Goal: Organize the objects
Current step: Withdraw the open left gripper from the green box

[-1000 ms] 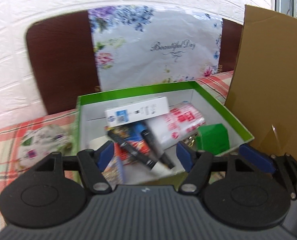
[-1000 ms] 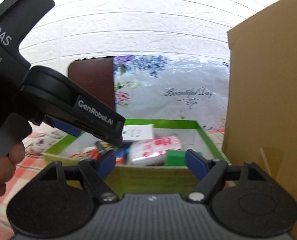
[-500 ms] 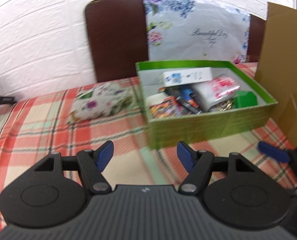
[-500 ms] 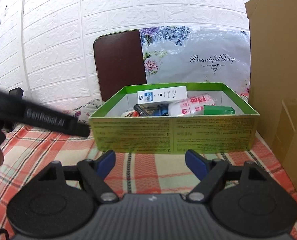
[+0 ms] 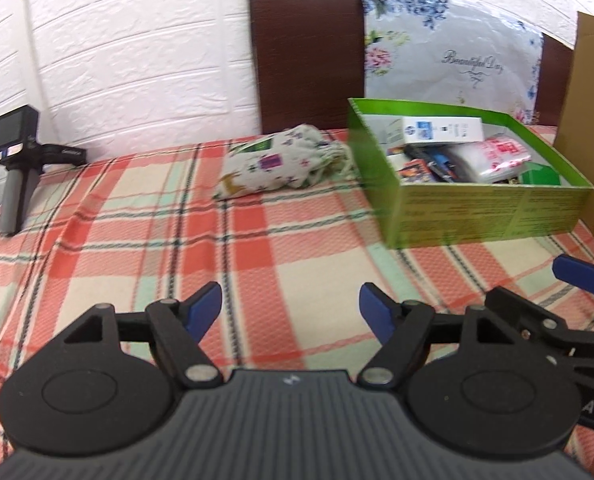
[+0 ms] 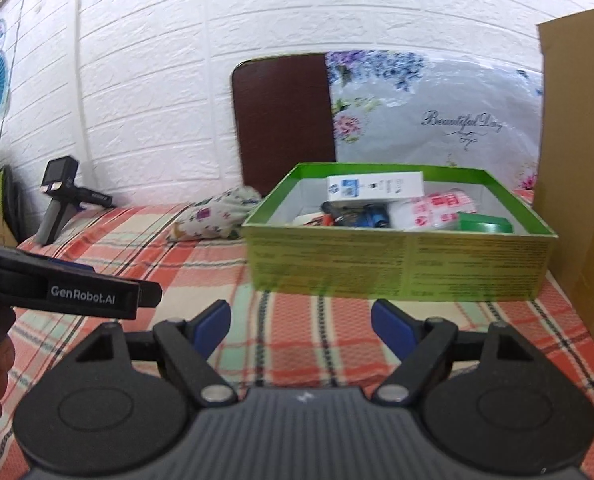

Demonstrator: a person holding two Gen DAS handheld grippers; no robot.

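Observation:
A green box point(image 5: 477, 210) point(image 6: 397, 268) stands at the right on the plaid cloth. In it lie a white carton point(image 5: 441, 130) point(image 6: 375, 188), a red-and-white packet point(image 5: 493, 156) point(image 6: 433, 210), a green block point(image 5: 539, 176) point(image 6: 485, 226), dark pens and small packs. A floral cloth pouch point(image 5: 281, 162) point(image 6: 217, 216) lies just left of the box. My left gripper point(image 5: 289, 306) is open and empty, low over the cloth, well short of the pouch. My right gripper point(image 6: 301, 320) is open and empty in front of the box.
A tall cardboard sheet point(image 5: 589, 120) point(image 6: 577, 152) stands right of the box. A brown chair back point(image 5: 309, 52) with a floral bag point(image 5: 453, 52) is behind. A small camera on a stand point(image 5: 15, 168) point(image 6: 59, 196) sits at the far left by the white wall.
Both grippers have pulled back from the box and swung left. The box, once close under the left gripper, is now farther off at the right. The pouch and camera stand came into view.

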